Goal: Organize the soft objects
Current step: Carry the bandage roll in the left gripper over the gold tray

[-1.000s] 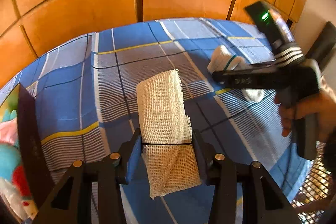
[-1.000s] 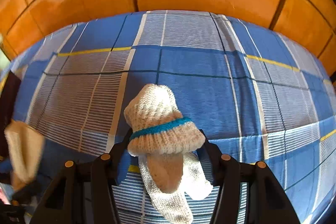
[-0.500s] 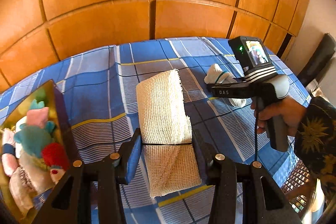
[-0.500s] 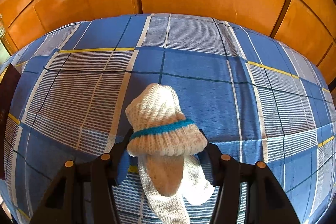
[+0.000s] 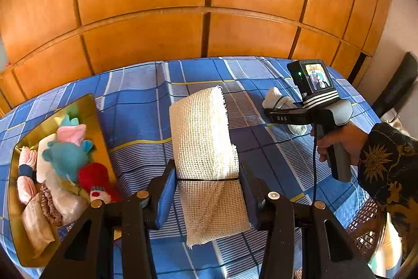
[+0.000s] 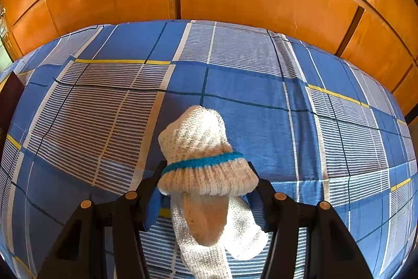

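Our left gripper (image 5: pixel 207 190) was clamped on a folded cream mesh cloth (image 5: pixel 206 148), held above the blue checked bedspread (image 5: pixel 135 106). Our right gripper (image 6: pixel 206 190) was closed on a rolled white knitted sock (image 6: pixel 201 161) over the same bedspread. Left of the cloth sat a gold box (image 5: pixel 96 122) of soft toys (image 5: pixel 66 156); wooden panels (image 5: pixel 146 38) stood behind.

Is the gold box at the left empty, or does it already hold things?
It already holds things. The gold box contains several soft items, among them a teal plush toy, a red one and pink cloth.
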### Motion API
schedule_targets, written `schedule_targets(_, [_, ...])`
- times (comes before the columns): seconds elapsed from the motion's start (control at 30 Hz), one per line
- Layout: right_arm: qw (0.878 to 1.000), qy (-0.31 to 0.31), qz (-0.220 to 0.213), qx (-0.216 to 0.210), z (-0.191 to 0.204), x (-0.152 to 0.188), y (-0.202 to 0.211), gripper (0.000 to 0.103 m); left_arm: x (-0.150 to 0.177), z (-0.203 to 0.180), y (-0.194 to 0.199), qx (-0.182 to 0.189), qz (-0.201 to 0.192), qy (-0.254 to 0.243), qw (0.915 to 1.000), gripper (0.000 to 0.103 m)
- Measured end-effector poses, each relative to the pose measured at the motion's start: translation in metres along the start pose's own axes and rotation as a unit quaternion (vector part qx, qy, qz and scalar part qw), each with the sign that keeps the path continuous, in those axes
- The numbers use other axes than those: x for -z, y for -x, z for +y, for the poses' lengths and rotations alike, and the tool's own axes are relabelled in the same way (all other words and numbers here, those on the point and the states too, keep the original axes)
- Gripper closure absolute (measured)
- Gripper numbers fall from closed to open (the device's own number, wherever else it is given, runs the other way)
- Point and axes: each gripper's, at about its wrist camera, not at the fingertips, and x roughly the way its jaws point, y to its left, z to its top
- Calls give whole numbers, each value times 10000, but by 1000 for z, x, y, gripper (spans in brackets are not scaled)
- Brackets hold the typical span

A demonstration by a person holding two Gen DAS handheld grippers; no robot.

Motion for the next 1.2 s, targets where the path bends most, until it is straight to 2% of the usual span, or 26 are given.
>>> schedule_targets(0.2, [10000, -26, -52, 22, 0, 1, 0, 48, 5, 11, 9, -34, -37, 130, 9999, 56])
schedule_targets(0.47, [9991, -327, 202, 192, 2, -5, -1, 48, 15, 23, 10, -55, 12, 282, 9996, 56])
schedule_targets(0.53, [9973, -562, 413, 244, 3, -11, 0, 56, 17, 26, 10, -42, 10, 313, 9995, 56])
schedule_targets(0.57, [9963, -669, 485, 231, 4, -13, 1, 64, 18, 29, 11, -47, 8, 346, 9994, 56])
schedule_targets(0.63, [9946, -926, 470, 65, 7, -13, 9, 65, 20, 34, 10, -35, 19, 409, 9992, 56])
schedule_targets(0.7, [9925, -1111, 419, -284, 16, -10, 20, 67, 22, 41, 11, -59, 6, 474, 9989, 56])
schedule_targets(0.87, [9827, -1305, 533, -1204, 36, 3, 27, 69, 26, 56, 13, -77, -6, 661, 9978, 56])
schedule_targets(0.93, [9801, -1239, 574, -1439, 44, 8, 27, 68, 28, 61, 16, -92, -12, 713, 9974, 56])
schedule_targets(1.03, [9835, -916, 689, -1400, 61, 11, 22, 64, 32, 67, 19, -142, -17, 764, 9970, 56])
schedule_targets(1.2, [9893, -589, 481, -1242, 69, 9, 20, 55, 39, 77, 24, -266, -34, 856, 9960, 56])
